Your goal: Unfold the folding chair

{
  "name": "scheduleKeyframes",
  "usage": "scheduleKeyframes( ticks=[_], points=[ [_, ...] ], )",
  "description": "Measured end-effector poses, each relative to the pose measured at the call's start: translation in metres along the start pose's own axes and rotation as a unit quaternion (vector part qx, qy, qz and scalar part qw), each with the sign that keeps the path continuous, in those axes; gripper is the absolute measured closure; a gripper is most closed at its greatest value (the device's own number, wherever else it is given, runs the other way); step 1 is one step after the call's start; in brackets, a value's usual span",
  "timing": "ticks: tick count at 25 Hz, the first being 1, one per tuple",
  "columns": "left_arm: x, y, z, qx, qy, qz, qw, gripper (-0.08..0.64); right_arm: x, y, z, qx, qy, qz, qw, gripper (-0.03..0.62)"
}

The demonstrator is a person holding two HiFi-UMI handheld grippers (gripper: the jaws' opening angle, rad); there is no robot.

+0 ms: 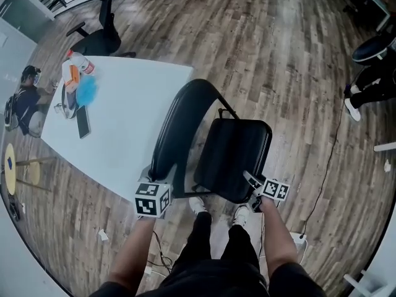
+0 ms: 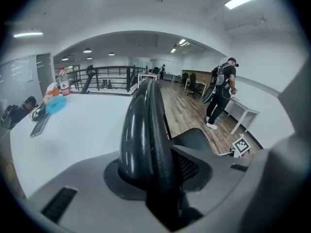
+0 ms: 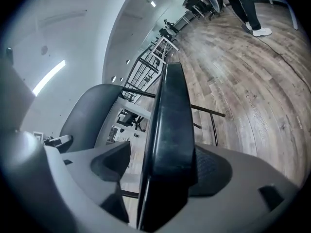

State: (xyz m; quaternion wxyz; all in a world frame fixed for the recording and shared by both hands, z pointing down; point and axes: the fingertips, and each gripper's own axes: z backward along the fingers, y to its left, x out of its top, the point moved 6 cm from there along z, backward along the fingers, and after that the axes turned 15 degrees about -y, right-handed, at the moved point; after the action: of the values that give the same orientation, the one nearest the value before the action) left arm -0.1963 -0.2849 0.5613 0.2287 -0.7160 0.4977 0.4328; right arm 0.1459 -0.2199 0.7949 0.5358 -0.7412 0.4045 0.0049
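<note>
Backrest in left gripper, seat — inside right gripper

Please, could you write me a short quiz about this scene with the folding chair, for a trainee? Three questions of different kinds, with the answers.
1. True or false: in the head view the white table stands to the right of the folding chair.
2. Which part of the chair stands between the jaws of the left gripper? A. backrest B. a leg C. an armrest
3. Name the part that the jaws of the right gripper straddle.
Key: 1 false; 2 A; 3 the seat.
</note>
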Motion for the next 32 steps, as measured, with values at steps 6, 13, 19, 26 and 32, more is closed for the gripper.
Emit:
scheduleKeyframes(
  ticks=[6,13,19,26,32],
  points=[
    [-0.013,-0.014,-0.015,0.007,-0.002,0.006,1.0,0.413,0.005,-0.051,0.013,0.026,0.044,0.002,0.999,0.239],
    [-0.04,-0.027,-0.035,-0.004,0.001,0.028,0.9996,0.414,0.004,-0.128,0.027,0.004,0.041,-0.017,0.999,0.239],
    [-0.062,-0.034,-0.049,-0.008,0.003,0.046,0.9989,0.414,-0.003,-0.186,0.03,0.001,0.055,-0.028,0.998,0.239],
    [-0.087,-0.054,-0.065,-0.013,0.006,0.049,0.9987,0.413,-0.011,-0.251,0.033,-0.017,0.085,-0.017,0.996,0.239],
    [-0.102,-0.066,-0.074,-0.013,0.011,0.059,0.9981,0.413,-0.017,-0.288,0.034,-0.015,0.094,-0.032,0.995,0.231]
  ],
)
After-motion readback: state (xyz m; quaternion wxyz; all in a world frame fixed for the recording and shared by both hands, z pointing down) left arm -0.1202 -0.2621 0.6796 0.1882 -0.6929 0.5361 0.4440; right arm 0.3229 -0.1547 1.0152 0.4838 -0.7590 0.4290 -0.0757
